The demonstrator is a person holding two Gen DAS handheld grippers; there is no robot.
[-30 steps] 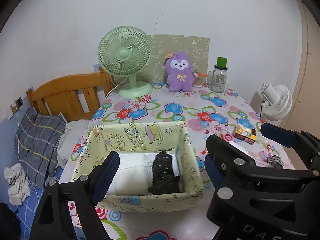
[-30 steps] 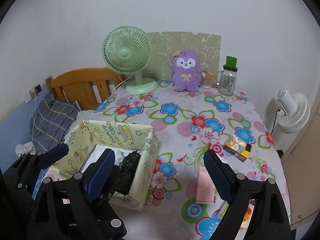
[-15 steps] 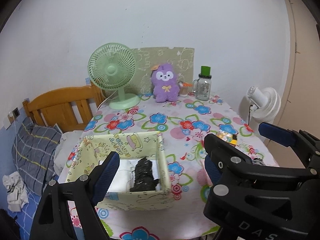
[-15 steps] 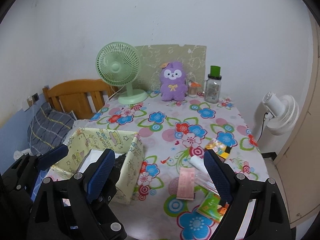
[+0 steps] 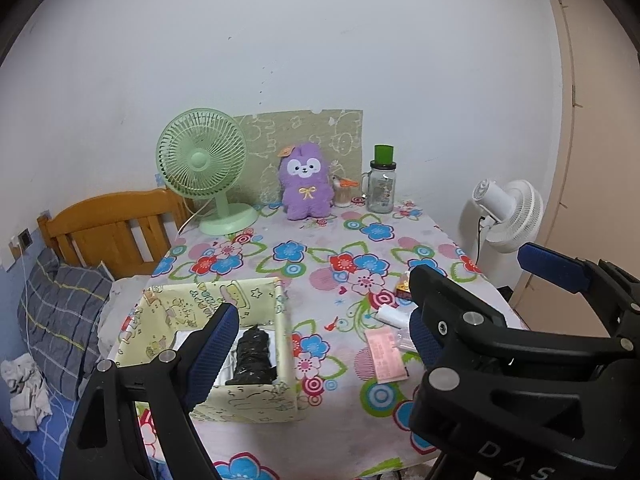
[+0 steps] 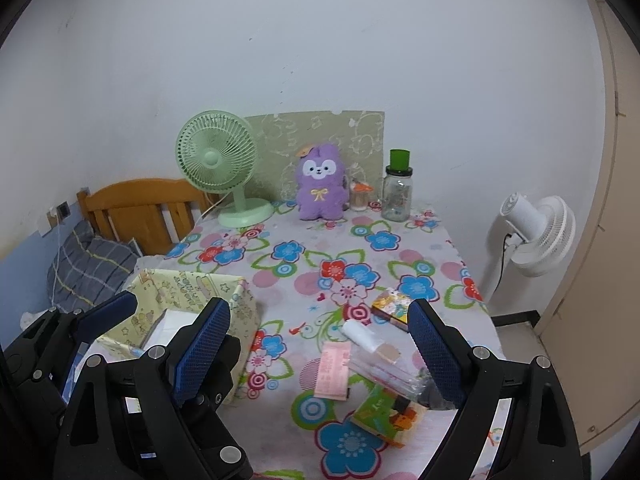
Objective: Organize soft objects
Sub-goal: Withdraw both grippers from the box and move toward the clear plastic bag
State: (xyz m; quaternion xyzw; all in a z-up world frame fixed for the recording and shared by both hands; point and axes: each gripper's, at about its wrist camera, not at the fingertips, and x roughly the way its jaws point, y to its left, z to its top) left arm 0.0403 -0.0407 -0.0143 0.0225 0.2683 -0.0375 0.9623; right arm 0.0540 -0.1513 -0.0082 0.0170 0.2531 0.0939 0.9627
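We hold the left gripper point(image 5: 320, 344) and right gripper point(image 6: 320, 340) spread wide and empty above the near table edge point(image 6: 452, 248), with the dark rolled soft item point(image 5: 253, 356) lying inside the yellow fabric box point(image 5: 256, 400) and the purple plush point(image 6: 321, 182) upright at the wall.

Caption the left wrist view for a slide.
Open left gripper above a yellow fabric box holding a black rolled item; purple plush by the far wall.
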